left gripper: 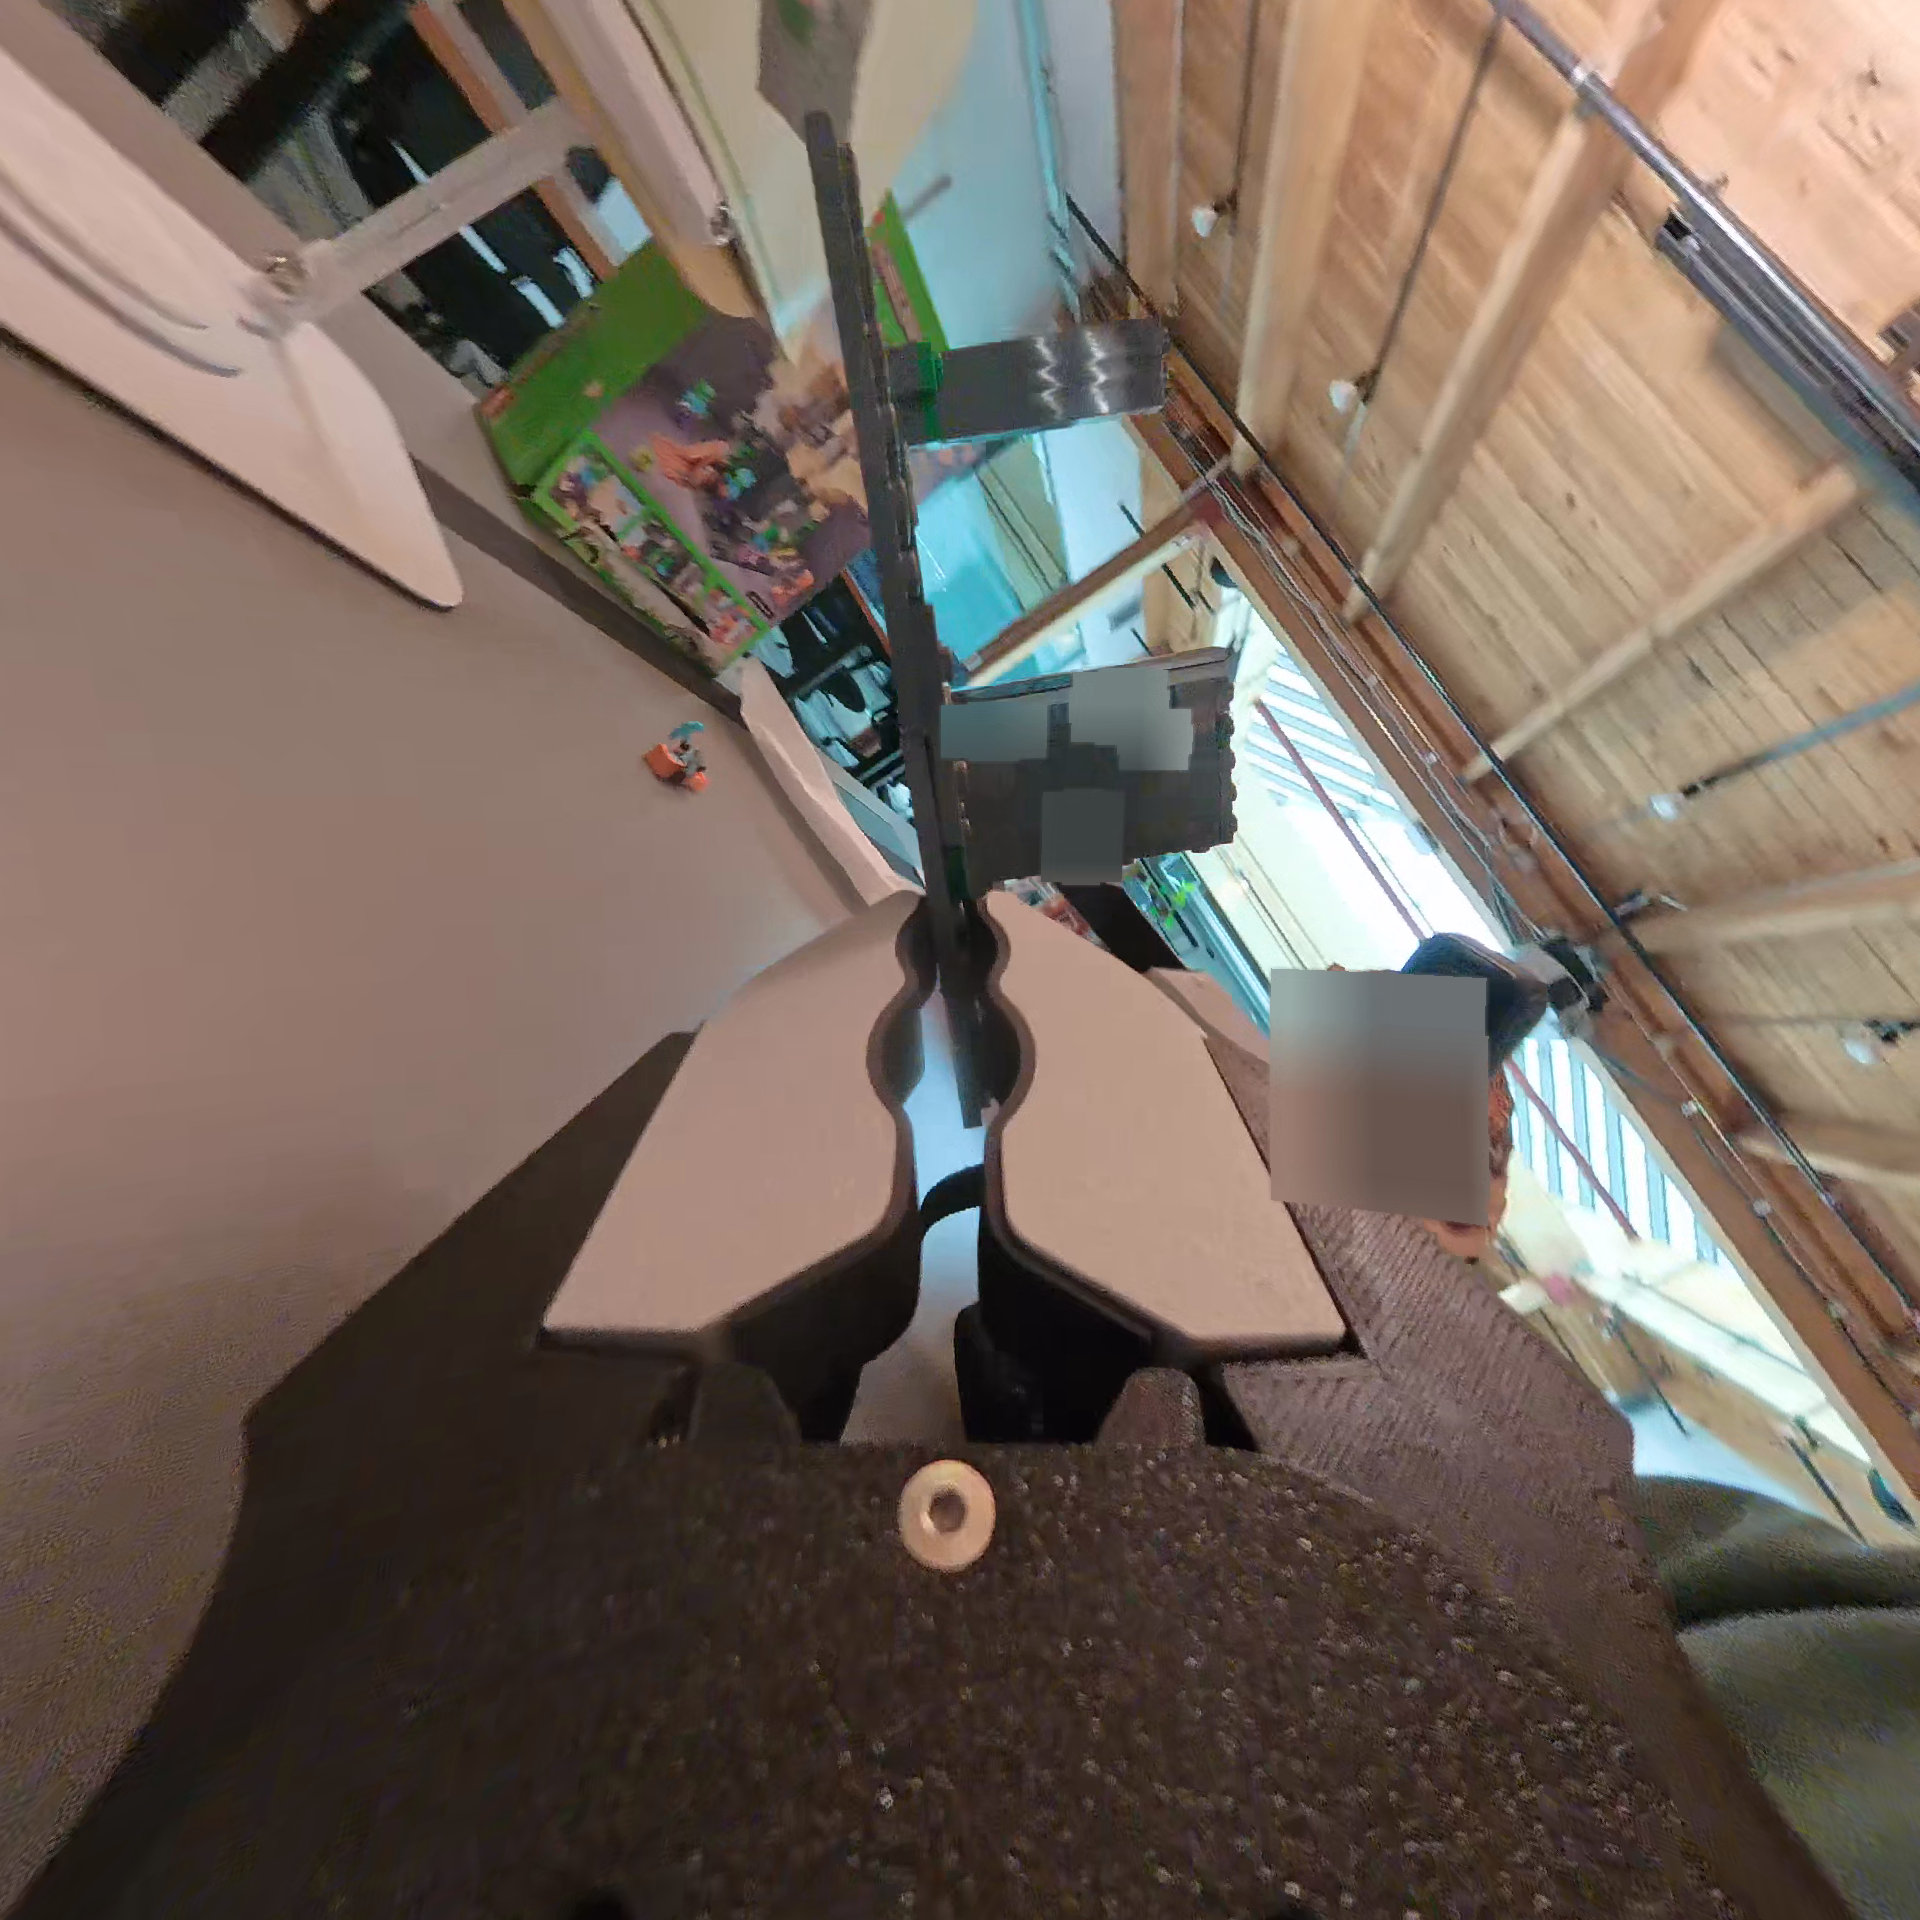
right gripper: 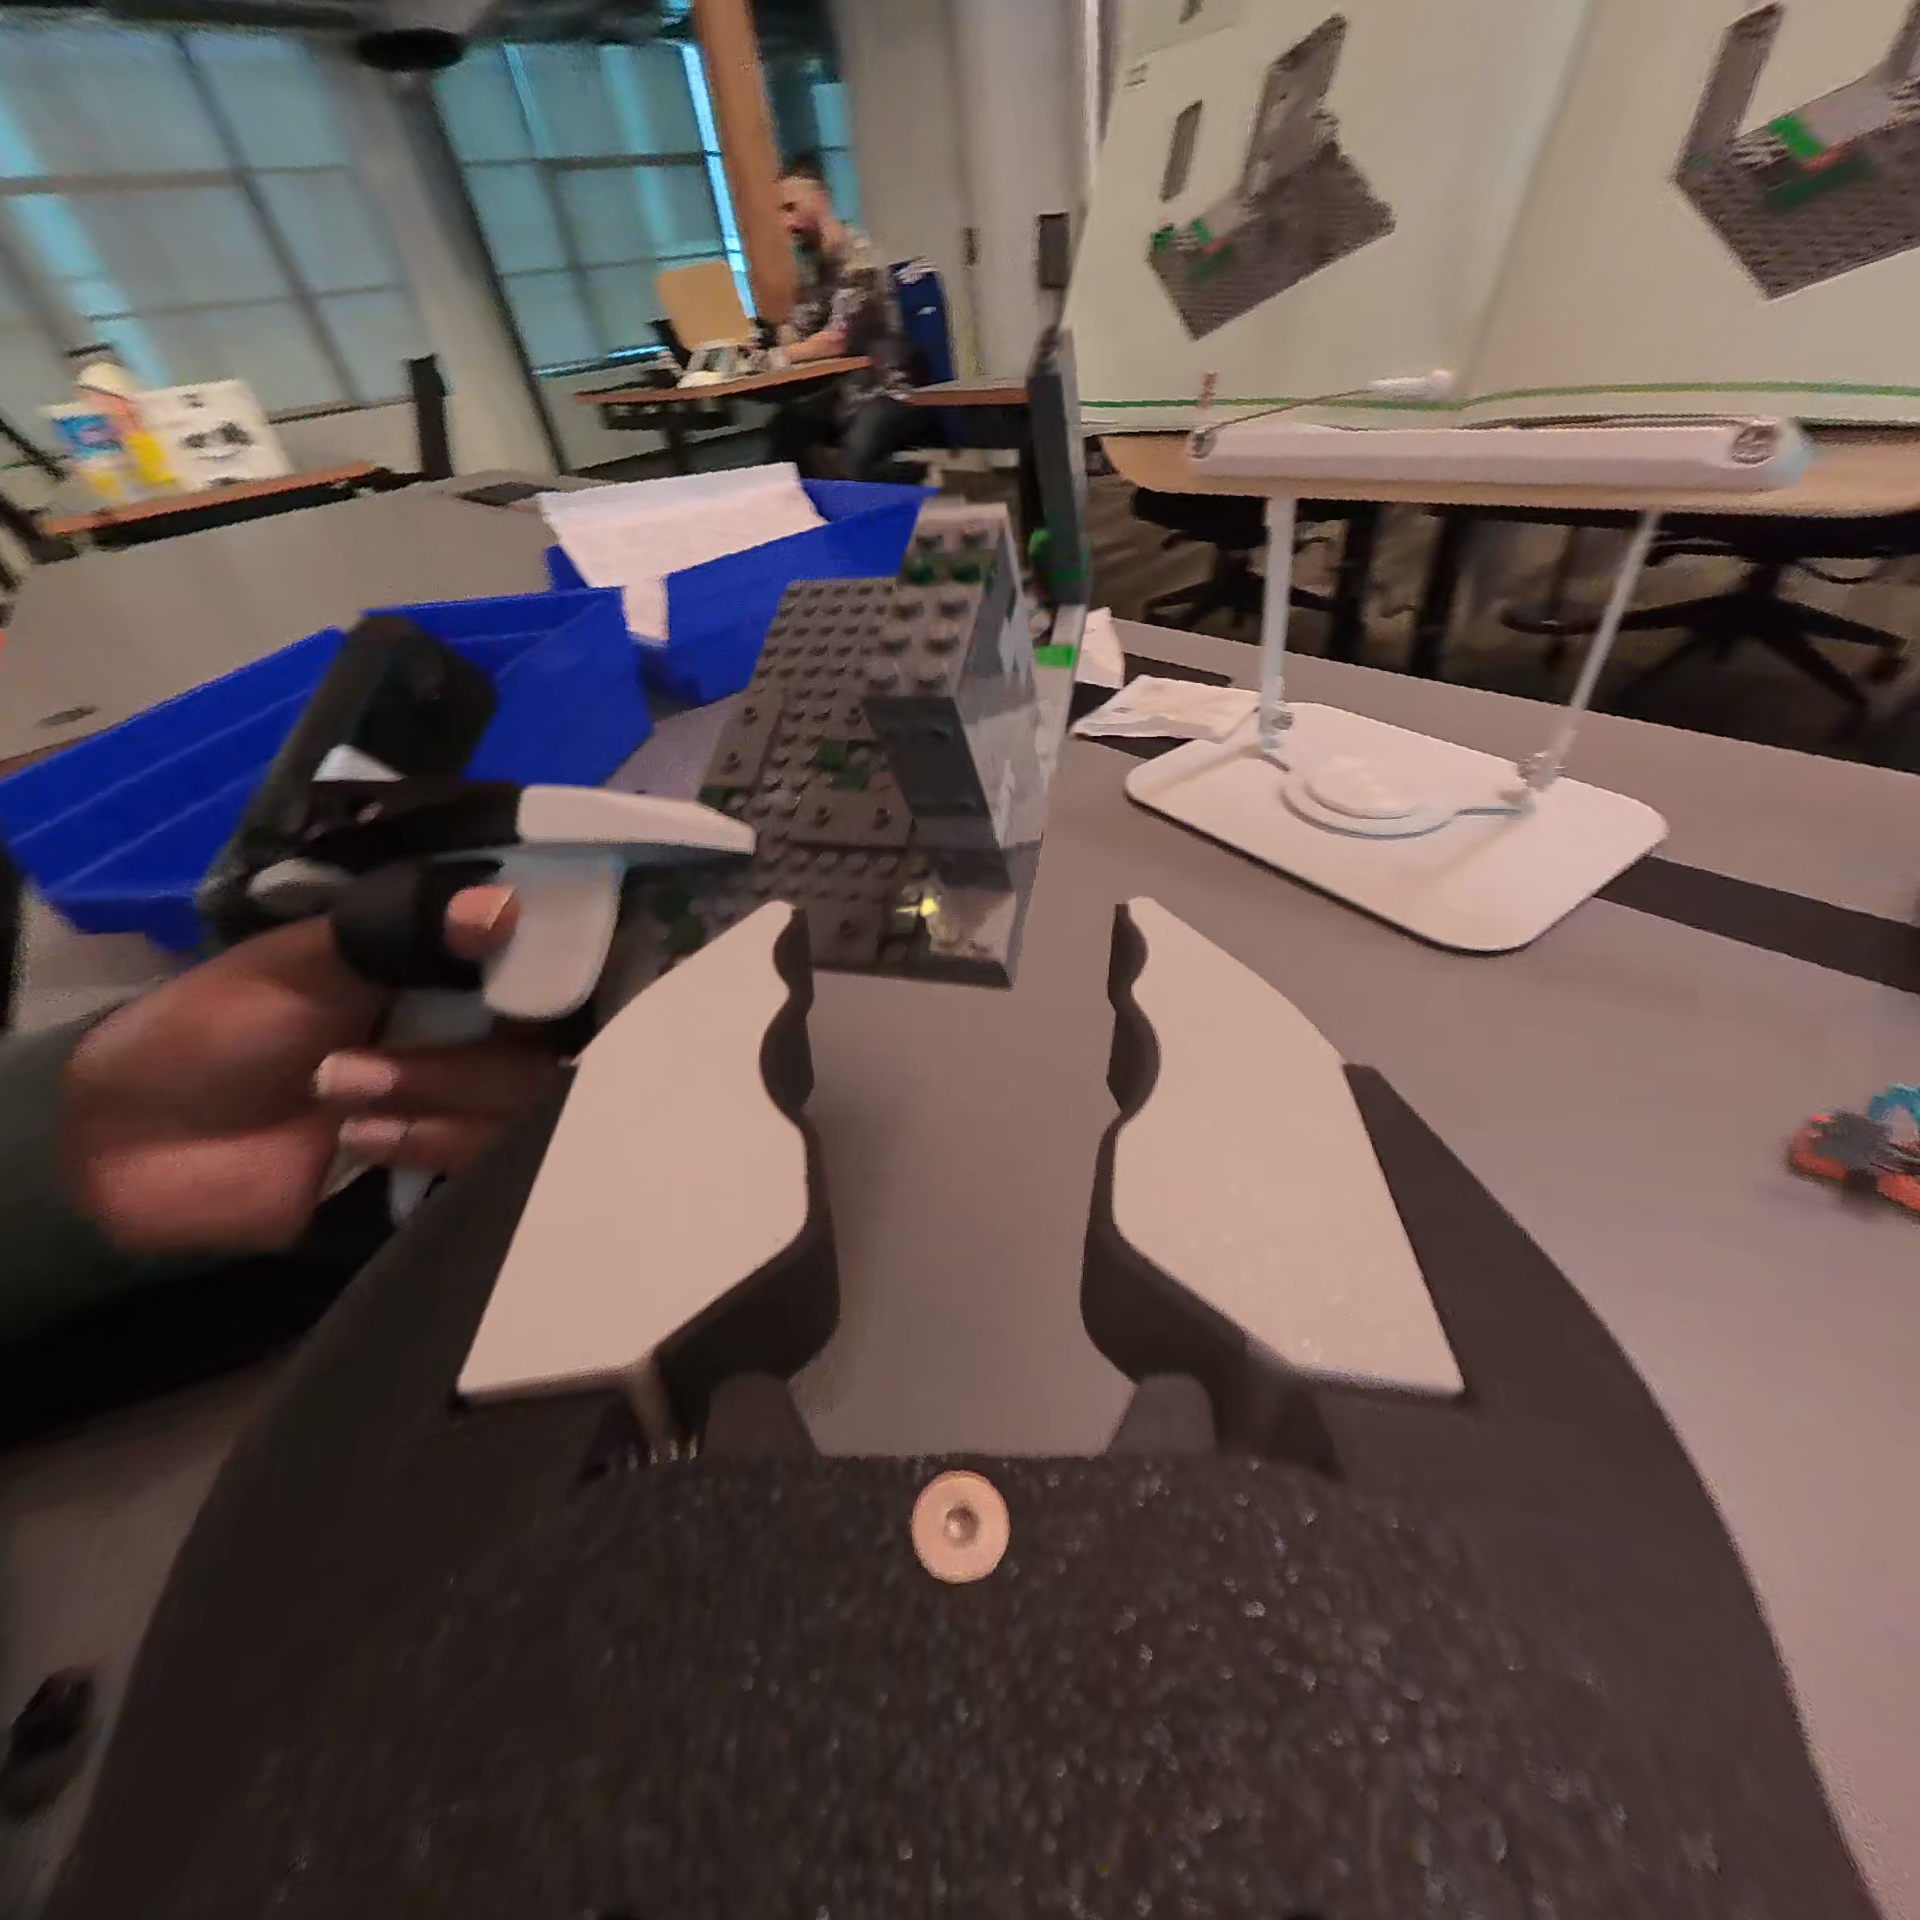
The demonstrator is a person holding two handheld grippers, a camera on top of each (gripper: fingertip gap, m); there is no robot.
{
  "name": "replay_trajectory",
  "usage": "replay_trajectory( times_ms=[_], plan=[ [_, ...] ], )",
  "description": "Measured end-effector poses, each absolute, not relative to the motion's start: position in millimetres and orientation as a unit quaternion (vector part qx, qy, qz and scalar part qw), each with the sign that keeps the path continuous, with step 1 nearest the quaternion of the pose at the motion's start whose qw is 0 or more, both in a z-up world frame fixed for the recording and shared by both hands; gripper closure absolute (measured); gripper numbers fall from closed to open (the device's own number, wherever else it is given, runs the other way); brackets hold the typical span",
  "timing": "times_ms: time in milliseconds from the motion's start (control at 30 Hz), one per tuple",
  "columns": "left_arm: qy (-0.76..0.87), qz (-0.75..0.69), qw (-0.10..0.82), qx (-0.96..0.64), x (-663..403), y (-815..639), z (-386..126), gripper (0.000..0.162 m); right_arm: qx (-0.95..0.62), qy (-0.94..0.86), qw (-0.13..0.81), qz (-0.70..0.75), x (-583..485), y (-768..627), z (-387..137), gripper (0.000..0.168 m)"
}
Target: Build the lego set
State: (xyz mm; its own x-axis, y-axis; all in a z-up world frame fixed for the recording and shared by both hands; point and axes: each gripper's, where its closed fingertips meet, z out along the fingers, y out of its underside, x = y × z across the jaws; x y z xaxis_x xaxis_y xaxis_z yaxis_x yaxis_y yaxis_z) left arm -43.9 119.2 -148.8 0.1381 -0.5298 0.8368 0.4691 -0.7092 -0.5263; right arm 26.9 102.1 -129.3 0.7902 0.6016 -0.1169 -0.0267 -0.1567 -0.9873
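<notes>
Lego build (right gripper: pixel 883 769): dark grey studded baseplate with grey block walls and small green pieces, held off the grey table (right gripper: pixel 1455 1091) and tipped steeply, at 12 o'clock ahead of the right gripper in the right wrist view. Left gripper (left gripper: pixel 961 940): fingers nearly closed, pinching the baseplate by its edge; in its own view the plate runs edge-on from the fingertips up toward 12 o'clock, with two grey wall sections jutting out toward 3 o'clock, the nearer one partly covered by mosaic patches. Same gripper seen from the right wrist view at 9 o'clock, gripped by a person's hand (right gripper: pixel 260 1081), its white finger lying against the near-left side of the build. Right gripper (right gripper: pixel 961 935): fingers spread wide, holding nothing, tips just short of the build's lower edge; contact cannot be told. Blue bins (right gripper: pixel 343 717): at 10 to 11 o'clock behind the left gripper, the farther one holding white paper. White stand (right gripper: pixel 1403 810): flat base on the table at 2 o'clock, thin legs carrying a bar that props up an open instruction booklet (right gripper: pixel 1507 197) with pictured build steps. Lego box (left gripper: pixel 665 488): green, printed with scenes, at 11 o'clock in the left wrist view, standing on the table. Small orange and teal model (right gripper: pixel 1865 1148): at 3 o'clock on the table, well apart from the build, blurred. Background: seated person at a distant desk, windows, office chairs.
</notes>
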Motion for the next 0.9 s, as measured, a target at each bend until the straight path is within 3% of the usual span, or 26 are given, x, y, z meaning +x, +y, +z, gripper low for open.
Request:
replay_trajectory(
  times_ms=[200, 300, 467, 633, 767, 900],
  plan=[
    [-0.012, -0.64, 0.388, -0.663, -31, 109, -160, 0.156, -0.73, -0.171, 0.63, 0.203, 23, 129, -131, 0.123],
    [-0.017, -0.636, 0.39, -0.666, -27, 107, -163, 0.154, -0.736, -0.174, 0.626, 0.19, 24, 137, -133, 0.15],
    [0.001, -0.63, 0.391, -0.671, -24, 102, -165, 0.154, -0.735, -0.204, 0.617, 0.194, 22, 142, -133, 0.151],
    [0.068, -0.605, 0.376, -0.698, -24, 85, -169, 0.131, -0.719, -0.276, 0.592, 0.236, 33, 156, -122, 0.151],
    [0.123, -0.558, 0.406, -0.713, -47, 73, -168, 0.134, -0.669, -0.41, 0.548, 0.29, 40, 161, -123, 0.151],
    [0.212, -0.472, 0.459, -0.723, -65, 77, -166, 0.138, -0.666, -0.45, 0.462, 0.374, 41, 164, -162, 0.151]
  ],
)
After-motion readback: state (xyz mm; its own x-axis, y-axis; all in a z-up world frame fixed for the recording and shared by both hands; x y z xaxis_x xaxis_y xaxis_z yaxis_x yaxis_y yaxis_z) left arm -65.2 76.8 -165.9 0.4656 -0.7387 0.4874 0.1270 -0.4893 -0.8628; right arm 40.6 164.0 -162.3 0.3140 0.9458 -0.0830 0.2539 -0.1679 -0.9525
